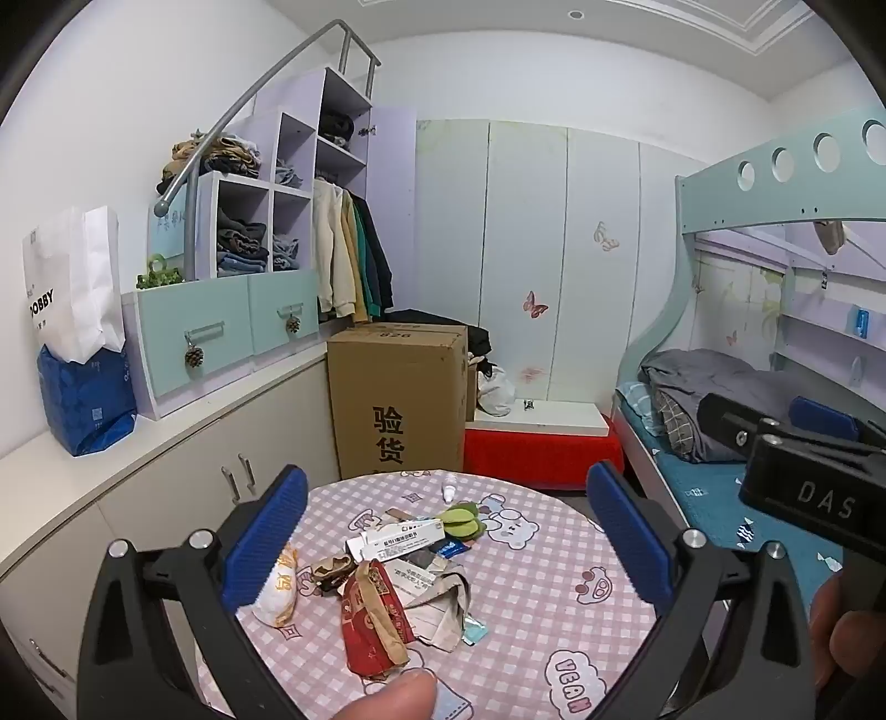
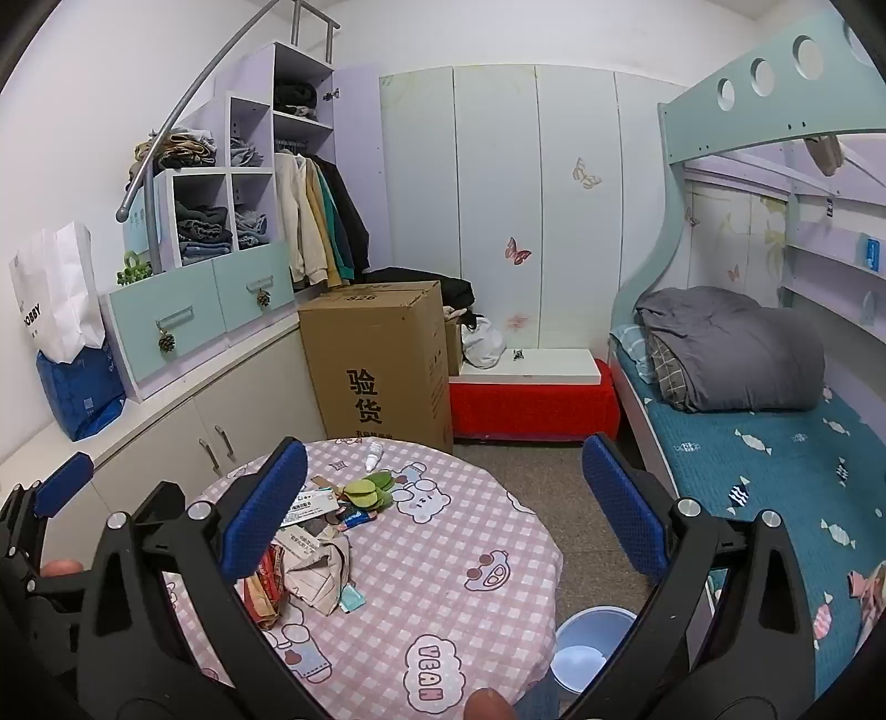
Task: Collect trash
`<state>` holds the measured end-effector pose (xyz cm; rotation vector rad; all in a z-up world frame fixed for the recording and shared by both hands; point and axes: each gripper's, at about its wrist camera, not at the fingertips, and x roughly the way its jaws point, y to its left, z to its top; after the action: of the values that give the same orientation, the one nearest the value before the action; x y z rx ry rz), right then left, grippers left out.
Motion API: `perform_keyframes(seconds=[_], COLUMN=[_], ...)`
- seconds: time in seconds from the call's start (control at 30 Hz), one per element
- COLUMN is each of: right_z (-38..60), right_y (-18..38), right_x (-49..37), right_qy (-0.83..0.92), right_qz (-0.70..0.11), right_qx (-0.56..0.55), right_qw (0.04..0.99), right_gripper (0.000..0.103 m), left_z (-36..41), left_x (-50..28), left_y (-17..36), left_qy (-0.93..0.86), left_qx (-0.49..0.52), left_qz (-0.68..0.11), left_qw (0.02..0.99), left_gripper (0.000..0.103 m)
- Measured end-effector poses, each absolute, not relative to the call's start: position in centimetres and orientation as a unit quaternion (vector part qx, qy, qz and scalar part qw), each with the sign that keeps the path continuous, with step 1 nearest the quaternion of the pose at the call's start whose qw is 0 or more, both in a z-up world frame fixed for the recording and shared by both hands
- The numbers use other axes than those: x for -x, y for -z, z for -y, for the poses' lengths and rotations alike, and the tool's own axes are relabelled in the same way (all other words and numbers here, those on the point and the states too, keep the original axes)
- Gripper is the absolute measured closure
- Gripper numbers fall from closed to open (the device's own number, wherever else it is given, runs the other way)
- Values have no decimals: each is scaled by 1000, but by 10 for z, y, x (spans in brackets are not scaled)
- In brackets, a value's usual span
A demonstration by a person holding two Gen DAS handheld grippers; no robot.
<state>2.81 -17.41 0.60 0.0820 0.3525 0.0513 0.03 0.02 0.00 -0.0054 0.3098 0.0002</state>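
Showing alone — blue bin (image 2: 592,645) — right view

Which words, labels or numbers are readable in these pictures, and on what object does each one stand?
"验货": cardboard box, on its front.
"826", upside down: the same box, on its top flap.
"YEAH": tablecloth, in a cloud print.
"OBBY", start cut off: white paper bag.
"DAS": black body of the right gripper.
Print on the white carton and the wrappers: too small to read.

Both views: bright, even indoor light from above; recessed ceiling lamp (image 1: 576,14) visible in left wrist view. Shadows soft. Strong fisheye bending at edges, dark vignette in corners. Fingertip (image 1: 387,695) at lower edge blurred; room sharp.
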Motion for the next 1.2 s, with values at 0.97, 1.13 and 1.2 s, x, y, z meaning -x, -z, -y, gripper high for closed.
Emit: perform_keyframes(seconds=[0.97,1.13,1.2], right_z=[174,174,174], right_y=[-6,-5,-5], right_x=[-29,-30,-30], right_qy=[-25,-25,-25], right_qz=[-176,-176,-176], right_qx=[-39,-39,-39], right_qw=[983,983,983], right_gripper=[6,6,6], left_z=[-1,-2,-2], left_x=[-4,-6,-5], left_y=[4,7,7], left_qy=[2,3,2], left_qx=[6,6,6], left_qz=[-157,-158,-158], left_qw=[988,987,987], left_gripper=[4,4,4])
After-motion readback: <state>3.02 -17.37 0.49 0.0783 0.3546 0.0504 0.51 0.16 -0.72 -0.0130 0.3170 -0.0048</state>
